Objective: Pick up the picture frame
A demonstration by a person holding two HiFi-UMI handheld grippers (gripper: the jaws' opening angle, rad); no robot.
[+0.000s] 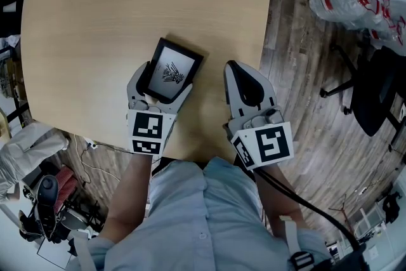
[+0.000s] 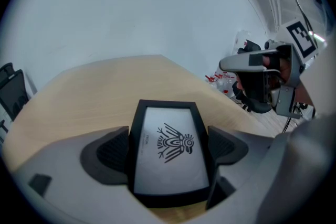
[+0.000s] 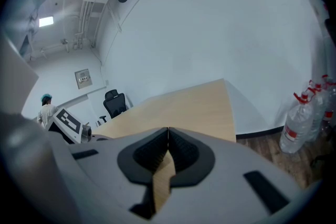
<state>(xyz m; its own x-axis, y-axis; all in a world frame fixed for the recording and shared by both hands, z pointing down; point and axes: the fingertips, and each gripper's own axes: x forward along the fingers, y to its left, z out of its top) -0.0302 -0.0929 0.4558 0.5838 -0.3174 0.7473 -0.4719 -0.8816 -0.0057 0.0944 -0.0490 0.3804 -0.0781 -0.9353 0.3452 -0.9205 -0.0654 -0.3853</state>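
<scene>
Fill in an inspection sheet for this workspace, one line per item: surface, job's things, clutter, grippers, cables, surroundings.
Surface: light wooden table, bare apart from the frame.
Job's things: black picture frame with a dark bird-like drawing, lying flat near the table's front edge.
Clutter: nothing seen on the table.
Grippers: left gripper has its jaws wide apart, pads against the frame's two long edges; right gripper is shut and empty, off to the frame's right.
Cables: black cable leads back from the right gripper; loose wires hang below the table.
Surroundings: wood floor, black office chair, wrapped water bottles.
</scene>
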